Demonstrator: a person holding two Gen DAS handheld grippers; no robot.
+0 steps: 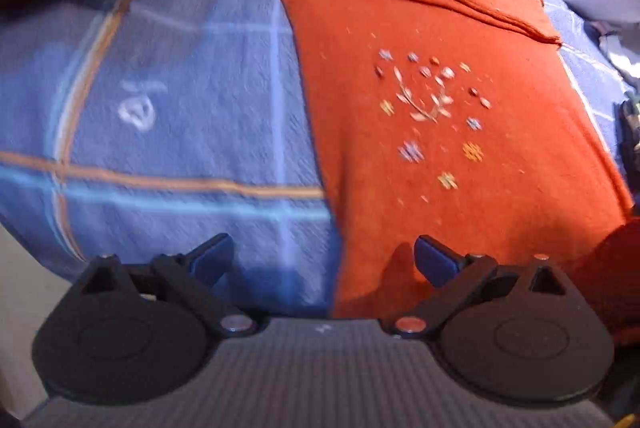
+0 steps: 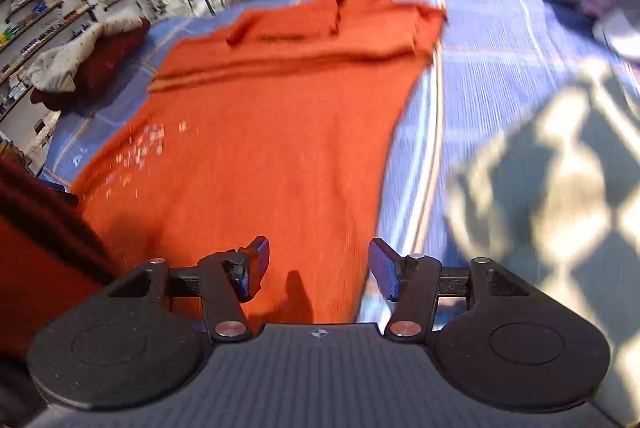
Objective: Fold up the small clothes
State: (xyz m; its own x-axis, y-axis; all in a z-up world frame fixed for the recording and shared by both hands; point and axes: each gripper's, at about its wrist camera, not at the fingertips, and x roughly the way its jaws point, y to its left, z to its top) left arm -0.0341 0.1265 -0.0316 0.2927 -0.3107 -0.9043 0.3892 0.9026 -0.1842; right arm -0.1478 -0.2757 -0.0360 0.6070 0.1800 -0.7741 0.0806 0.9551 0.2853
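Knitted orange garment (image 1: 460, 155), embroidered flowers, on checked blue blanket (image 1: 180, 131)

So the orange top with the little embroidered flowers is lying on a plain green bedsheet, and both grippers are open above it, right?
Not quite: the bedsheet is blue with pale and tan check lines, not plain green, as both wrist views show. The orange top with embroidered flowers does lie on it, and the left gripper and right gripper are both open.

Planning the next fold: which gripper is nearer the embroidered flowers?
Left. The left gripper straddles the shirt's edge on the flowers' side; the right gripper straddles the opposite edge.
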